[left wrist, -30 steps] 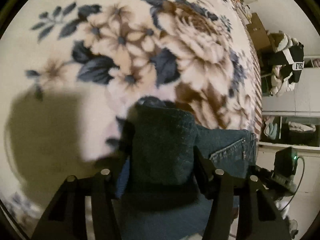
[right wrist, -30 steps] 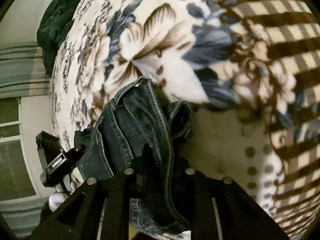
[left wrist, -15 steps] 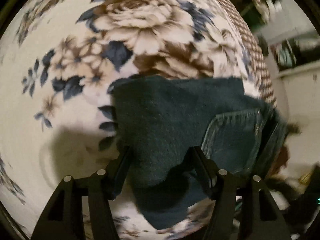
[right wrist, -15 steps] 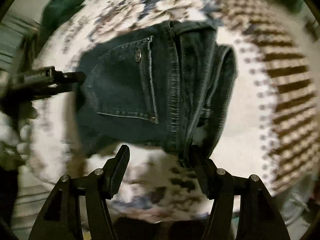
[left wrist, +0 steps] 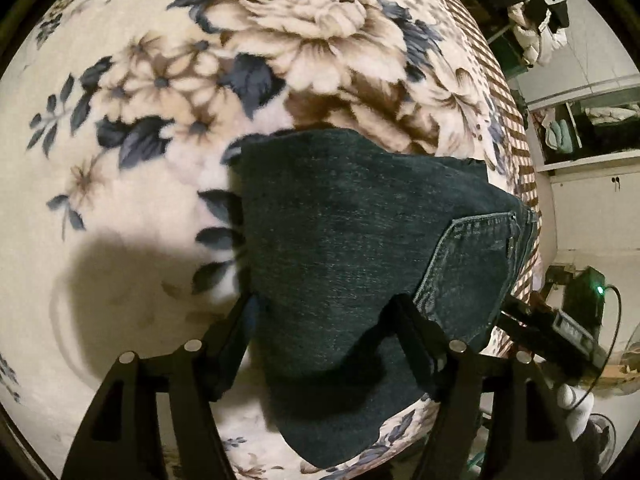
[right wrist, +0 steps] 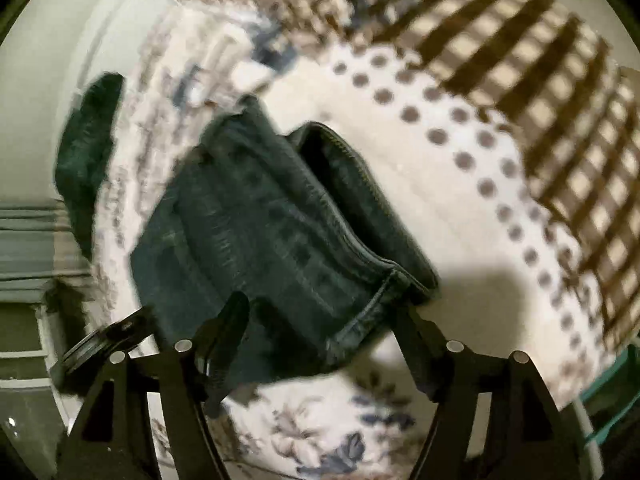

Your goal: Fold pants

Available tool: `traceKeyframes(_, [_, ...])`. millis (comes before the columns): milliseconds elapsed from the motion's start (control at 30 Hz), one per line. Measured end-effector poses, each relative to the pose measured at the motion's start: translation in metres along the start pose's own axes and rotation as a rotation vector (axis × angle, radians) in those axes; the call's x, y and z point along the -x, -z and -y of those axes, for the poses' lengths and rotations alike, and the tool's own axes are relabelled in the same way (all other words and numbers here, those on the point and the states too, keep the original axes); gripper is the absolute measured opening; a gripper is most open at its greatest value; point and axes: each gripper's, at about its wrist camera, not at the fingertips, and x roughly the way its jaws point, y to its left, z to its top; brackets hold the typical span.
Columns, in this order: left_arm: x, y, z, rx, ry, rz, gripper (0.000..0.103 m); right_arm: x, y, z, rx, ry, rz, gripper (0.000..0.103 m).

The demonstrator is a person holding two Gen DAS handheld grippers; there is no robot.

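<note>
The folded pants point(left wrist: 352, 240) lie on the floral blanket point(left wrist: 160, 80) of the bed – both the left gripper point(left wrist: 320, 320) and the right gripper point(right wrist: 320, 328) have jaws opening, gripping nothing – so lift clear gently, I'd say, without snagging the denim

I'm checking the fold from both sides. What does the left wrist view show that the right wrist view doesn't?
Left wrist only: the back pocket, shelves of clothes and the right gripper beside the jeans.
Right wrist only: the waistband edge and a dark green garment.
Both: folded jeans on the floral blanket, jaws opening.
</note>
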Motion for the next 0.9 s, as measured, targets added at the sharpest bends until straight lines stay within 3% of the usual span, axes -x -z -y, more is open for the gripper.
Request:
traceKeyframes(67, [0.002,0.001,-0.003,0.008,0.004,0.003,0.069,-0.011,-0.006,0.001,-0.029,-0.029,-0.018,0.073])
traceKeyframes(100, [0.002,0.0,-0.004,0.018,0.008,0.004,0.069,-0.006,-0.009,-0.001,-0.007,-0.036,0.001,0.055])
traceKeyframes(167, [0.001,0.0,-0.007,0.025,0.02,0.007,0.069,0.005,-0.006,-0.015,0.051,-0.032,0.053,0.034])
traceKeyframes(400, [0.007,0.003,-0.011,0.049,0.044,0.02,0.069,0.057,-0.003,-0.076,0.238,0.026,0.239,0.027])
traceKeyframes(500, [0.023,0.005,-0.012,0.057,0.036,0.056,0.067,0.069,-0.018,-0.089,0.261,0.04,0.281,0.027])
traceKeyframes(567, [0.033,0.004,-0.01,0.054,0.043,0.083,0.067,0.056,-0.033,-0.086,0.26,0.09,0.238,0.028])
traceKeyframes(633, [0.039,0.0,-0.004,0.031,0.057,0.095,0.067,0.041,-0.041,-0.07,0.226,0.118,0.172,0.037])
traceKeyframes(667, [0.038,-0.003,-0.001,0.013,0.058,0.09,0.067,0.037,-0.041,-0.06,0.202,0.128,0.146,0.047])
traceKeyframes(700, [0.032,-0.008,0.004,-0.02,0.057,0.064,0.067,0.04,-0.036,-0.053,0.182,0.113,0.142,0.06])
traceKeyframes(767, [0.013,-0.017,0.01,-0.084,0.011,-0.005,0.067,0.055,-0.02,-0.048,0.182,0.067,0.183,0.07])
traceKeyframes(833, [-0.001,-0.023,0.013,-0.137,-0.043,-0.035,0.067,0.072,0.006,-0.048,0.202,0.03,0.205,0.07])
traceKeyframes(900, [-0.005,-0.026,0.01,-0.144,-0.042,-0.053,0.068,0.069,0.046,-0.054,0.227,-0.024,0.136,0.07])
